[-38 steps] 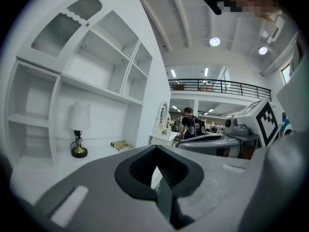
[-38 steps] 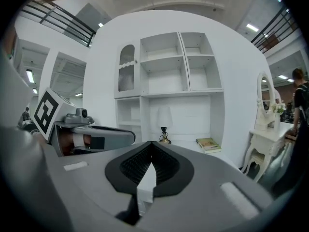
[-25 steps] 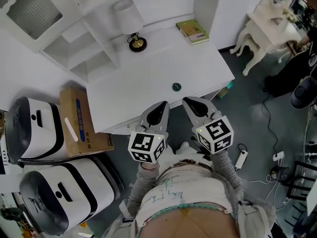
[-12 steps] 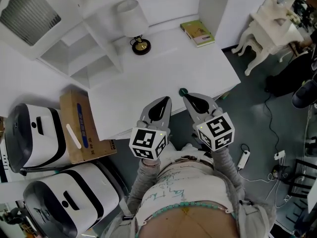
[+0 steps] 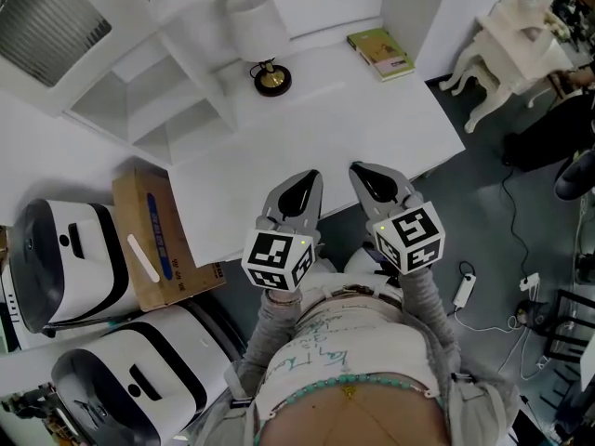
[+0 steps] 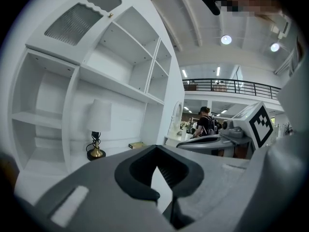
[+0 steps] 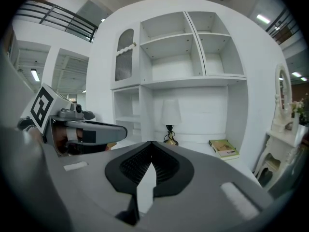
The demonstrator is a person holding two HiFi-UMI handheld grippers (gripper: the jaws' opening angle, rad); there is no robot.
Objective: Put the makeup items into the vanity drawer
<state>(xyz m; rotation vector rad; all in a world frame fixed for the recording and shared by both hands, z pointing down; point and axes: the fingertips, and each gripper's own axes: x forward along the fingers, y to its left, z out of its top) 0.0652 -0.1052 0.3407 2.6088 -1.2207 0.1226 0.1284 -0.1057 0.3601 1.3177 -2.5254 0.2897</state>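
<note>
Item: left gripper [image 5: 305,178], right gripper [image 5: 359,169], both clenched, empty. Risk: you clip vanity [image 5: 363,124] front edge w/ tips (they're right by it).

A white vanity [image 5: 325,128] carries a lamp [image 5: 260,35] and a book [image 5: 381,52] at its back, under open shelves [image 5: 158,91]. Left of it stands a cardboard box [image 5: 153,240]; right of it, grey floor [image 5: 502,240] and a white side table [image 5: 507,54].

Lamp [image 5: 263,43], probably book [image 5: 381,53], cardboard box [image 5: 156,240].
</note>
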